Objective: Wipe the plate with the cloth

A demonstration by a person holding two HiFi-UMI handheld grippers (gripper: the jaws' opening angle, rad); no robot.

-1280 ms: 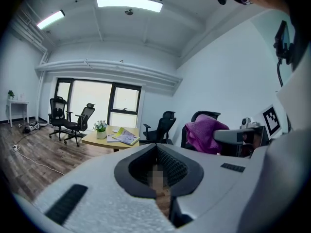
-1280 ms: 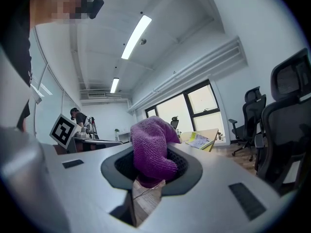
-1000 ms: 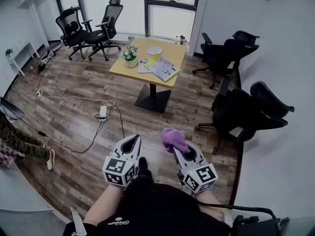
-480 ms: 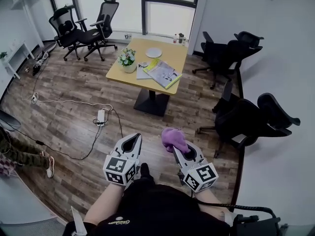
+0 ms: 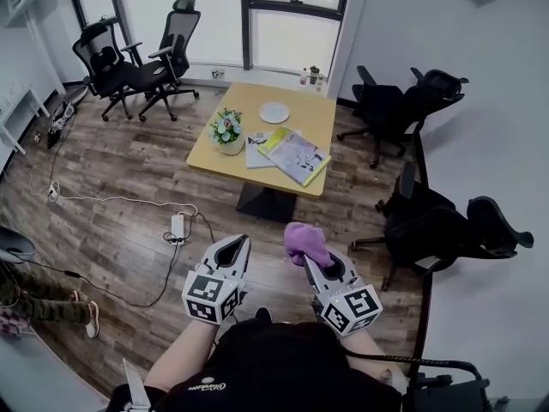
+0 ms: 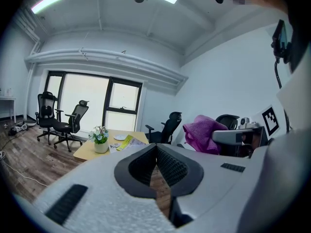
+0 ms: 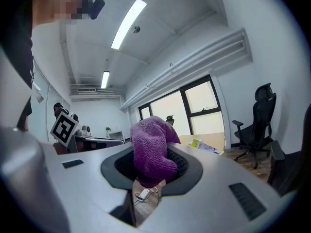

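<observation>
Purple cloth (image 5: 304,243) is held clamped in the jaws of the right gripper (image 5: 314,263). The jaws of the left gripper (image 5: 239,241) are pressed together on nothing. The white plate (image 5: 274,112) lies on the counter (image 5: 319,131), well apart from both grippers. The approach step is judged to be in hand. Next, the cloth must be carried to the plate and laid on it.
</observation>
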